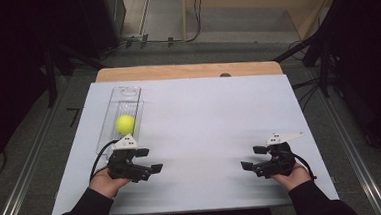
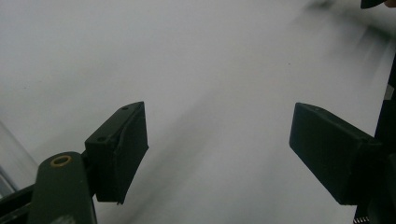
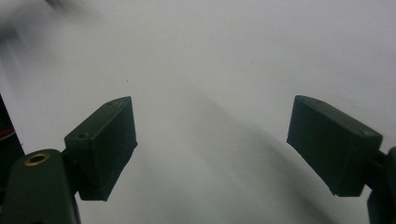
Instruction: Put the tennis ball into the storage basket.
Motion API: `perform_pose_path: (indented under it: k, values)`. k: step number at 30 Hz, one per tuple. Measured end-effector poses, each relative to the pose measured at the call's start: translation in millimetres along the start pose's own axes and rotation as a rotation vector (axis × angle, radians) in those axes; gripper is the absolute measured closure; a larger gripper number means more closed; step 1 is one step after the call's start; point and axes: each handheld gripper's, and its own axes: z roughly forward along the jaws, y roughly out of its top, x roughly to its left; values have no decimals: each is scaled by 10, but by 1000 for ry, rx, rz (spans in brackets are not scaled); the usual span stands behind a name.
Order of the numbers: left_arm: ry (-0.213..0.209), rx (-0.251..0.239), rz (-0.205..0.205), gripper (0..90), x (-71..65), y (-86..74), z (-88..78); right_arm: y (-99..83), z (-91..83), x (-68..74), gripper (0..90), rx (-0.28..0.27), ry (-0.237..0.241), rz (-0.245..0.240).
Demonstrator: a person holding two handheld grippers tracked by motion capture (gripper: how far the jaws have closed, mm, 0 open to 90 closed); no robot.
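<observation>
A yellow-green ball [image 1: 125, 123] rests in a clear plastic tray [image 1: 126, 97] at the table's left side. My left gripper [image 1: 149, 160] sits just in front of the tray near the front left, pointing right, jaws wide apart and empty. In the left gripper view, that gripper [image 2: 217, 149] frames bare white surface between its pads [image 2: 126, 149]. My right gripper [image 1: 251, 157] is at the front right, pointing left, open with nothing held. The right gripper view has its gripper [image 3: 210, 147] over plain white board, pads [image 3: 107, 144] far apart.
A white board [image 1: 204, 121] covers the wooden table [image 1: 186, 70]. Dark equipment and cables stand on the floor beyond and at both sides. A person's hands and dark sleeves enter from the bottom edge.
</observation>
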Motion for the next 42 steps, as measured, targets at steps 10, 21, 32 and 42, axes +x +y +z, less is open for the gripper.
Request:
perform_pose_path:
  k: [10, 21, 32, 42]
  values:
    - [-3, 2, 10, 198, -53, -100, -50, -1, -4, -9, 137, 0, -5, 2]
    - [6, 15, 3, 199, -45, -198, -76, -3, -7, -15, 137, -2, -6, 0]
    - [16, 18, 0, 199, -34, -257, -77, -4, -7, -21, 137, 1, -11, 5]
    - [23, 16, -10, 199, -12, -266, -73, -5, -8, -22, 137, 2, -12, 3]
